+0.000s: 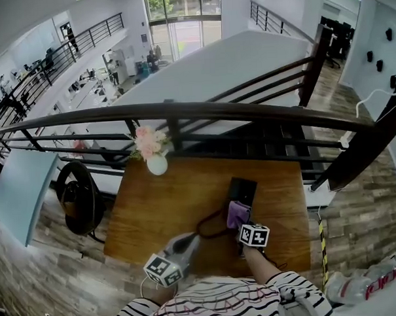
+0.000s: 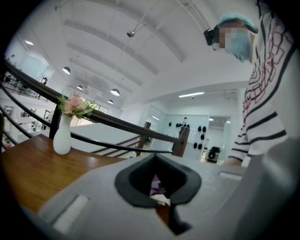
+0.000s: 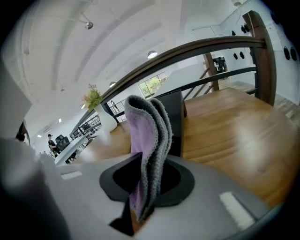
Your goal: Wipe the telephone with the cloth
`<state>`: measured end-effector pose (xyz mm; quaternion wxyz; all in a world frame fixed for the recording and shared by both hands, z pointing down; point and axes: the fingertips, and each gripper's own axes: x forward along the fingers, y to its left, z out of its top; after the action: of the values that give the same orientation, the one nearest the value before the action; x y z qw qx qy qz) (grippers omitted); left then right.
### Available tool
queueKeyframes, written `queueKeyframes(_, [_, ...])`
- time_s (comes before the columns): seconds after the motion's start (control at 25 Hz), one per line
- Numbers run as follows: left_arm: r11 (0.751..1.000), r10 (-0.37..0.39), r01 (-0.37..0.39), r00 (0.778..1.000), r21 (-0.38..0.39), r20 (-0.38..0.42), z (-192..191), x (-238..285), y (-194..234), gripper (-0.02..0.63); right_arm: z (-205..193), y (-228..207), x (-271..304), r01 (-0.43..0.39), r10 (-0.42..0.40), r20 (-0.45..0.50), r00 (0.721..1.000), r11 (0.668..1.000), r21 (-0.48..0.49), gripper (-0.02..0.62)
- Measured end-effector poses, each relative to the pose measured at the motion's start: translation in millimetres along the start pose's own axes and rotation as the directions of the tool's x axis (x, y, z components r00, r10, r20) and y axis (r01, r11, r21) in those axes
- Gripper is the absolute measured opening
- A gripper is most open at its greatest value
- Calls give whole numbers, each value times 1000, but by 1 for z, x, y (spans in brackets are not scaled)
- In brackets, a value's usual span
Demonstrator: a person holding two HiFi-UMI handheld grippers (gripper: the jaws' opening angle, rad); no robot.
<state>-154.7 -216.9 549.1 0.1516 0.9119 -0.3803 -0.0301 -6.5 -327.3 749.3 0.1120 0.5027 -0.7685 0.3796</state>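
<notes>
The telephone (image 1: 242,187) lay toward 3 o'clock on the table (image 1: 154,215), and the cloth (image 1: 237,213) sat on its 6 o'clock end. The right gripper (image 1: 247,225) was clamped on the cloth, probably folded to make a wiping pad. Its own view showed that fold upright; the head view didn't. The left gripper (image 1: 188,241), jaws together and empty, waited at 8 o'clock. The vase (image 1: 157,164) stood well clear at 10.
</notes>
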Motion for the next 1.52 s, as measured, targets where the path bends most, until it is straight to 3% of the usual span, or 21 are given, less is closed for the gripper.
queueKeyframes(0.6, [987, -163, 163, 986, -7, -37, -13, 48, -27, -2, 0, -63, -46, 122, -127, 63, 990, 989, 79, 60])
queueKeyframes(0.88, [985, -174, 174, 984, -7, -37, -14, 49, -27, -2, 18, -44, -62, 64, -74, 126, 989, 995, 79, 60])
queueKeyframes(1.2, [987, -158, 158, 987, 4, -27, -9, 47, -22, -2, 53, -8, -99, -5, 13, 226, 974, 999, -38, 60])
queueKeyframes(1.52, [988, -152, 152, 988, 12, -13, 1, 36, -15, -2, 62, 35, -145, -61, 83, 296, 952, 995, -83, 60])
